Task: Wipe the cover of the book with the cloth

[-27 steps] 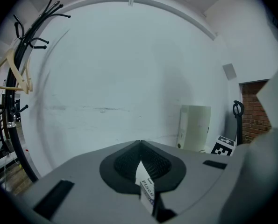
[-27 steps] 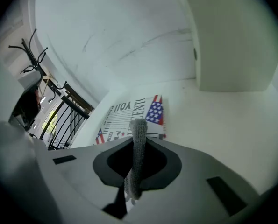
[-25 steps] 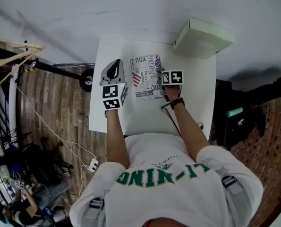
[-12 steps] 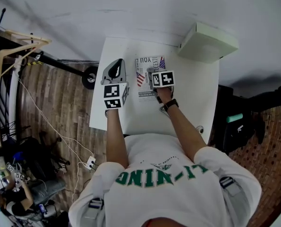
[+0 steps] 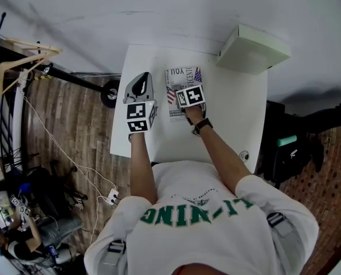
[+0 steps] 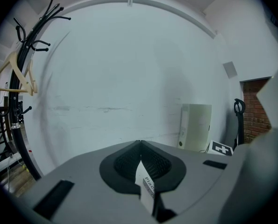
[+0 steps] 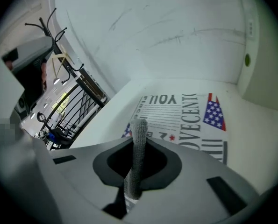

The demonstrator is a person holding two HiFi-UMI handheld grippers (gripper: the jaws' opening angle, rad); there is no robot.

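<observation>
On the table (image 5: 230,116), the right gripper (image 7: 139,141) pinches a cloth (image 7: 135,162) over the book (image 7: 188,118).
Left gripper (image 6: 139,144) is clenched with nothing held, just beside the book's left edge.

Book (image 7: 178,110) partly hidden, cloth (image 7: 138,143) mostly hidden

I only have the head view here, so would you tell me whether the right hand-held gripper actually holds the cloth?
Observer: Yes. The right hand-held gripper is shut on a grey cloth.
Operator: Does the cloth reach past the jaws?
Observer: Yes, a narrow strip of it pokes out beyond the jaw tips, toward the book.
Operator: And the other one?
Observer: The left hand-held gripper is shut on a small white paper slip and points at the wall.
</observation>
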